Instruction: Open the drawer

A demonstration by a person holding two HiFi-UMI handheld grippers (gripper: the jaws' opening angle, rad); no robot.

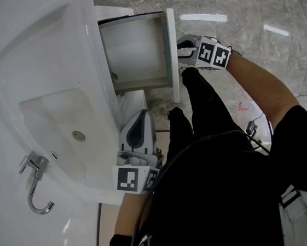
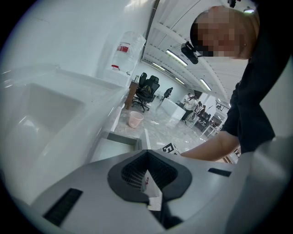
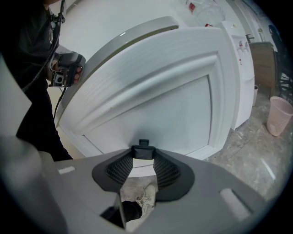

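One white washbasin unit (image 1: 78, 40) fills the left of the head view. Its drawer (image 1: 134, 50) stands well out of the unit's side over the marble floor (image 1: 239, 5), its inside bare as far as can be seen. The panelled drawer front (image 1: 173, 51) faces the person, whose legs are just beside it.

The right gripper (image 1: 183, 51) is at that front. In the right gripper view its jaws are set wide, with the small dark handle (image 3: 143, 152) between their tips and touching both, so it reads as a grip on the handle. The left gripper (image 1: 141, 118) hangs near the basin's front edge, well apart from the drawer. Its jaw tips meet and hold nothing of the task.

Most of the travel looks done. To finish well:
- Draw straight back along the runners, with no sideways drag or twist on so small a handle.
- Slow down as the drawer nears its stop, so the grip does not slip off with a jerk.
- Step the legs back to give the front room.
- Leave the left gripper where it is, clear of the drawer's path.
- Part the right jaws only once the drawer rests.
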